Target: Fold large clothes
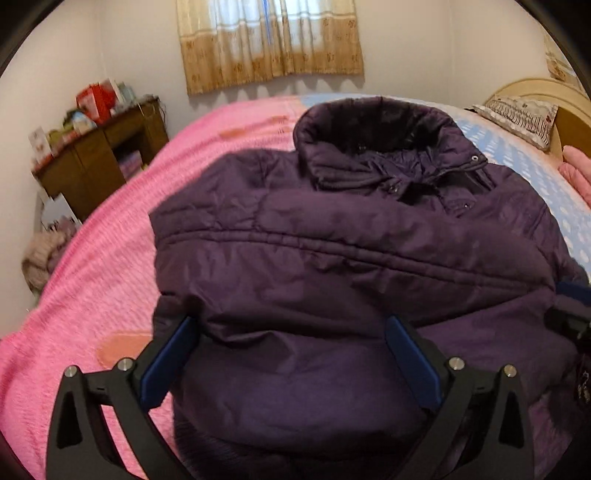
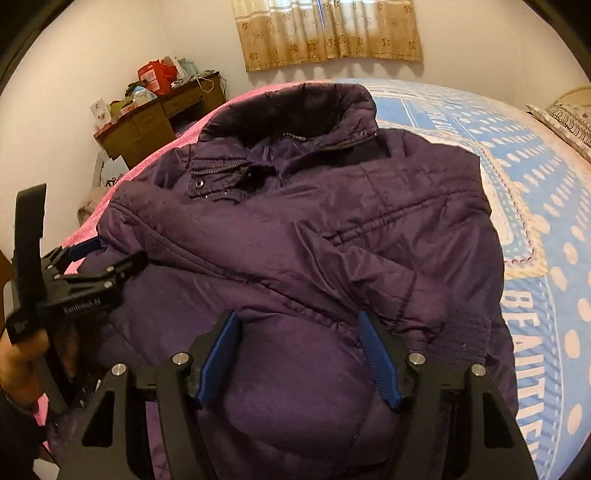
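blue-padded fingers (image 1: 168, 363) of the left gripper (image 1: 291, 354) sit spread wide at the bottom of the left wrist view, jaws released, a puffy bulge of the purple jacket (image 1: 332, 258) swelling up between them with no sign of pinching. same story in the right wrist view: the right gripper (image 2: 299, 354) is spread apart over the jacket's lower part, holding nothing.

that jacket fills the middle of both frames, lying on the bed with its collar (image 2: 295, 107) toward the top of the frame and the sleeves seemingly folded across the chest. it looks like quilted padded nylon, so probably light for its bulk, soft, springy and a bit slick. a fold likely won't stay flat unless it's pressed down. best bite is probably the bottom hem at both corners, or a stitched seam (image 1: 332, 247), since the shell may slide off a shallow pinch on the puffy middle.

moving outward: pink blanket (image 1: 110, 258) on the left side, blue patterned sheet (image 2: 554, 221) on the right. plenty of open bedding past the collar for folding the hem upward. the wooden desk (image 2: 155, 125) at upper left, pillow (image 1: 517, 114) at upper right and curtain (image 2: 328, 33) up top are all well apart from the work.
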Tool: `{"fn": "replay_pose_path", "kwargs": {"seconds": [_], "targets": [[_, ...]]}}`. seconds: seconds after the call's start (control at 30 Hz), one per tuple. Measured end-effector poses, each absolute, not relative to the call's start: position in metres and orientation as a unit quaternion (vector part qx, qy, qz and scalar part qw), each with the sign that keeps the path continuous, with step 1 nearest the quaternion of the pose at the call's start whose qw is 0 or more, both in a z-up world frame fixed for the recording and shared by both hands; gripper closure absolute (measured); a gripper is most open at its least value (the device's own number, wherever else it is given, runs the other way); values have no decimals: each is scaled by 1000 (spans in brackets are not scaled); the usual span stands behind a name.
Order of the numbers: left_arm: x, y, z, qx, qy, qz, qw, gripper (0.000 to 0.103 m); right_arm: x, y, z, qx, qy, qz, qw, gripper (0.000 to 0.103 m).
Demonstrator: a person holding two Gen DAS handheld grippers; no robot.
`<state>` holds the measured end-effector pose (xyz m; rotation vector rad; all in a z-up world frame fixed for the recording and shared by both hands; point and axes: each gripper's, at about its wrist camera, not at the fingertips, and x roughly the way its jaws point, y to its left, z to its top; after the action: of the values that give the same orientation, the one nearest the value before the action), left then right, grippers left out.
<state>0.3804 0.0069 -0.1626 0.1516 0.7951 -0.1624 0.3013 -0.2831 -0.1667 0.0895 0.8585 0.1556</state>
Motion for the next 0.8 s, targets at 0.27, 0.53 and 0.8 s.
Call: {"fn": "replay_pose_path", "kwargs": {"seconds": [0.27, 0.53, 0.8], "targets": [[383, 8, -170, 56, 409, -87, 907, 0, 310, -278, -179, 15, 427, 62, 902, 36], [375, 11, -159, 50, 395, -71, 915, 0, 304, -274, -171, 8, 420, 54, 906, 36], [363, 1, -103, 18, 315, -80, 946, 0, 291, -263, -115, -12, 354, 67, 933, 44]]}}
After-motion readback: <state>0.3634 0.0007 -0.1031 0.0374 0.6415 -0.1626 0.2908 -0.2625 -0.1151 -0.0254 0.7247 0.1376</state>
